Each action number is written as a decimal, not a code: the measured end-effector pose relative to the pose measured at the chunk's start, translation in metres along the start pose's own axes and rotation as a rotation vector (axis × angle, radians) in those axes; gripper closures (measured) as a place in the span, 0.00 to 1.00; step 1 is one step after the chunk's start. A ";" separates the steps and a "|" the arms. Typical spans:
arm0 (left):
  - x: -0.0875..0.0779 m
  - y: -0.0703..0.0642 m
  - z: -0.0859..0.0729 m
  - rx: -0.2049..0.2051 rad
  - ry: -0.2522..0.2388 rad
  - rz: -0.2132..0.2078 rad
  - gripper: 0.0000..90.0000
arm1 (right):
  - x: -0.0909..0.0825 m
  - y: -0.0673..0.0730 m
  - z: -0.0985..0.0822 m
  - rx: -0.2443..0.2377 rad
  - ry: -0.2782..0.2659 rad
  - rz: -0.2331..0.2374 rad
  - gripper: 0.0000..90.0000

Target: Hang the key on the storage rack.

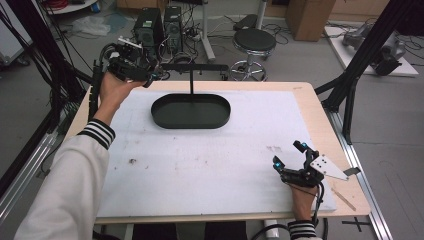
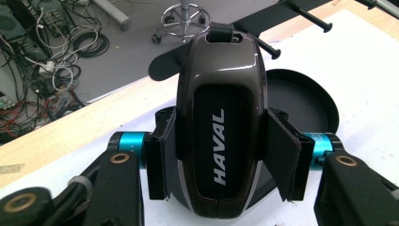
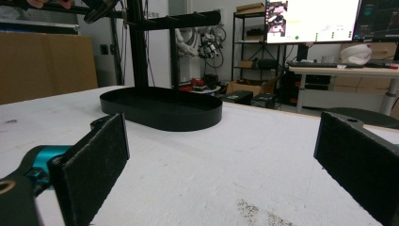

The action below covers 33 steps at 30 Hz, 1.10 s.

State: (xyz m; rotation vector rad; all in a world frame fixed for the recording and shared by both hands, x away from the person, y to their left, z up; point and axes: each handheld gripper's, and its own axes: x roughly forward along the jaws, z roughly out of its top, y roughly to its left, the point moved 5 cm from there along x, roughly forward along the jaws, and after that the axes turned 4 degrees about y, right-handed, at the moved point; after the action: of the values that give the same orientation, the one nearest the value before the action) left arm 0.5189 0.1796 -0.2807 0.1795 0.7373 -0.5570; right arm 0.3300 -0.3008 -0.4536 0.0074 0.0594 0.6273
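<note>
A glossy dark-brown car key fob (image 2: 219, 122) marked HAVAL is clamped between the pads of my left gripper (image 2: 222, 155), which is shut on it. In the high view the left gripper (image 1: 142, 74) is held up over the table's far left corner, left of the crossbar (image 1: 195, 66) of a black stand. The stand's oval tray (image 1: 160, 117) lies at the far middle of the white mat and holds nothing. My right gripper (image 1: 288, 154) rests low at the near right of the mat. It is open (image 3: 221, 160), with nothing between its pads, and faces the tray (image 3: 160, 113).
A white mat (image 1: 210, 155) covers most of the wooden table (image 1: 310, 100). Black frame struts (image 1: 360, 55) rise at both sides. Beyond the far edge stand a stool (image 1: 254, 42), computer towers (image 1: 150, 25) and floor cables. A thin stick (image 1: 344, 198) lies near the right edge.
</note>
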 end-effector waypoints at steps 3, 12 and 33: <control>0.003 -0.001 0.002 0.003 -0.009 0.008 0.54 | 0.000 0.000 0.000 -0.003 -0.001 -0.001 0.03; 0.011 0.006 0.005 -0.001 -0.040 0.043 0.54 | 0.000 0.000 0.000 -0.003 -0.001 -0.002 0.03; 0.019 0.018 -0.026 -0.002 -0.002 0.098 0.54 | 0.000 0.000 0.000 -0.007 -0.001 -0.001 0.03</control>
State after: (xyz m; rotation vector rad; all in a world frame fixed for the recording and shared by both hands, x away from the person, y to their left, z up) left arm 0.5245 0.1955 -0.3133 0.2120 0.7231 -0.4632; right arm 0.3297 -0.3008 -0.4535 0.0012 0.0565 0.6269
